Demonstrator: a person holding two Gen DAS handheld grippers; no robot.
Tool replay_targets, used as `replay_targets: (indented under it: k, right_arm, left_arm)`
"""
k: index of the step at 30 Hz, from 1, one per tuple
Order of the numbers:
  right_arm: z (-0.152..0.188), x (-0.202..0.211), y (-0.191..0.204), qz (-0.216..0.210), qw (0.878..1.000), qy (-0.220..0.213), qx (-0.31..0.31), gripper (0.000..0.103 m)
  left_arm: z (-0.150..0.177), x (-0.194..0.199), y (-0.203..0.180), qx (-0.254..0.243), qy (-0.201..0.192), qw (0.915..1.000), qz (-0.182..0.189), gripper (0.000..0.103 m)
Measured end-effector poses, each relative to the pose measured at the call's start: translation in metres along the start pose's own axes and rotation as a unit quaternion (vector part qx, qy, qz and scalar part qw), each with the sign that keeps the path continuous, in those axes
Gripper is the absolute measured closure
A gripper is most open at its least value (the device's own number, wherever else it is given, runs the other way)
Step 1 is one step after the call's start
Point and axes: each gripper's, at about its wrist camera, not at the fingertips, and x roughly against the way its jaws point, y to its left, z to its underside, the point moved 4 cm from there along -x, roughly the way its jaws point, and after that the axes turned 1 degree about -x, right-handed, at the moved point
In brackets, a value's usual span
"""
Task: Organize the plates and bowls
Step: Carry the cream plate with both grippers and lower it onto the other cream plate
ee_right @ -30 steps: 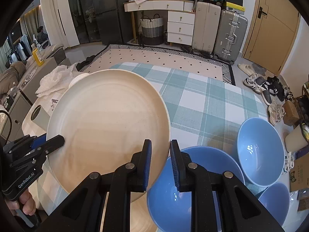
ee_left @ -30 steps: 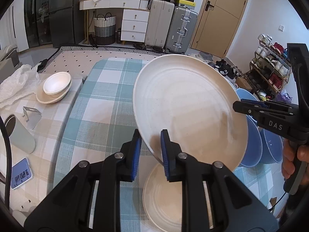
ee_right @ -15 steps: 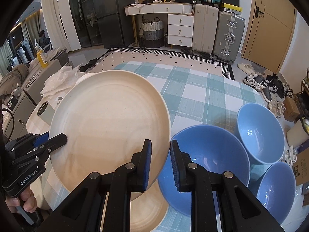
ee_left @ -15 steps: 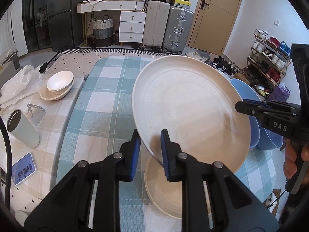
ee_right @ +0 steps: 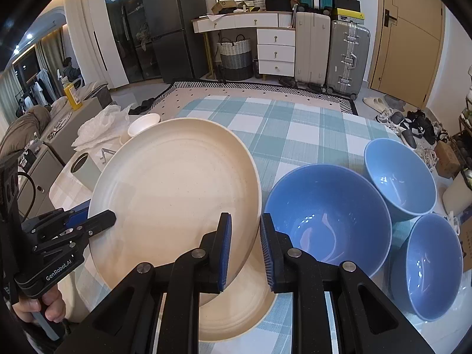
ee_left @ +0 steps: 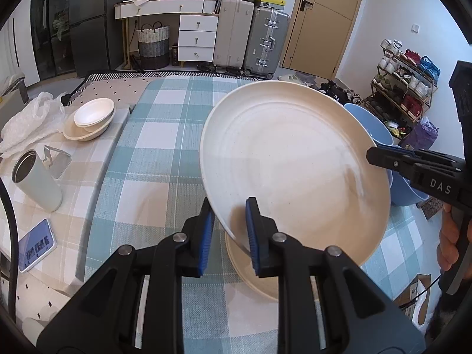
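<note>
Cream, round, stiff ceramic plate is held tilted above a second cream plate on the checked counter, jaws of left gripper and right gripper clamped on opposite rims; judged heavy, slippery, breakable.

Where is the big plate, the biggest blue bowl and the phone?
big plate (ee_left: 295, 159), left wrist view, middle of its face
biggest blue bowl (ee_right: 327, 218), right wrist view, inside
phone (ee_left: 37, 244), left wrist view, screen
</note>
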Motion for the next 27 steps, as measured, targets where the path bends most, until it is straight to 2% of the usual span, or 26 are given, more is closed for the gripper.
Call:
replay_targets:
  k: [13, 27]
  right_arm:
    - [0.036, -0.013, -0.007, -0.014, 1.000, 0.008, -0.026, 0.083]
    - [0.062, -0.029, -0.009, -0.014, 0.999, 0.019, -0.038, 0.081]
  left_arm:
    - [0.032, -0.019, -0.002, -0.016, 0.020, 0.9996, 0.014, 0.085]
    - [0.045, -0.046, 0.001, -0.031, 0.040, 0.9987, 0.000, 0.084]
